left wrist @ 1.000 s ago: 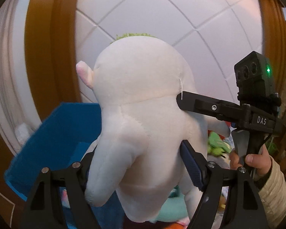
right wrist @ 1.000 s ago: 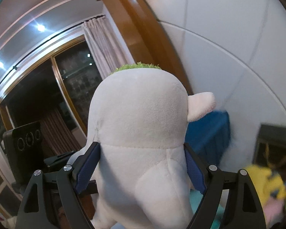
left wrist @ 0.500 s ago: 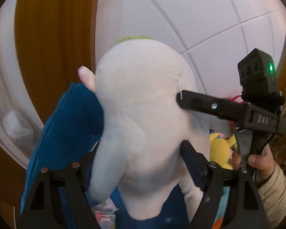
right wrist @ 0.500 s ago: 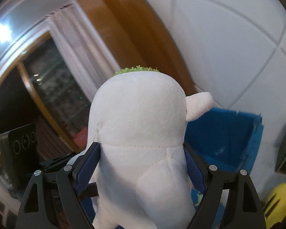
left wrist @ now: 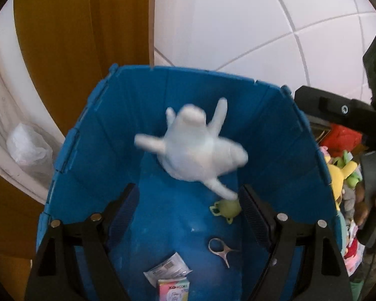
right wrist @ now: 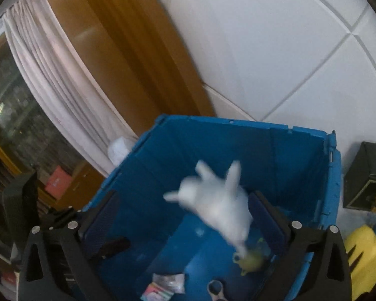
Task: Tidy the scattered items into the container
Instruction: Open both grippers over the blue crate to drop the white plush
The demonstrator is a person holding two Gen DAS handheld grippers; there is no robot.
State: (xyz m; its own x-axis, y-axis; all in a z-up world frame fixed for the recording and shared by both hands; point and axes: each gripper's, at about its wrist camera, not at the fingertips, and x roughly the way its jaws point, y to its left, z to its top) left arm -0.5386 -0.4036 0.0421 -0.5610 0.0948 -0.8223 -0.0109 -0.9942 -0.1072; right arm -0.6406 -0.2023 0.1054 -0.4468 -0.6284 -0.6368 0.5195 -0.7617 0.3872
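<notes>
You've got one blue container (left wrist: 117,135) below you, and inside it one white plush toy (left wrist: 195,148), one small green toy (left wrist: 226,208), one metal ring-shaped piece (left wrist: 219,248) and two flat packets (left wrist: 168,273). Beside it, one yellow plush (left wrist: 338,175).

Blurred white plush toy (right wrist: 214,207) inside blue container (right wrist: 334,175), clear of opened jaws

A white plush (left wrist: 198,145) is showing pale against the deep blue bin (left wrist: 283,125). A light green toy (left wrist: 226,208) is lying on the blue floor beside a silvery ring (left wrist: 218,247) and a pink-and-pastel packet (left wrist: 174,289). A yellow plush (right wrist: 366,248) is glowing outside, by white tiles (right wrist: 275,50) and brown wood trim (left wrist: 82,50).
</notes>
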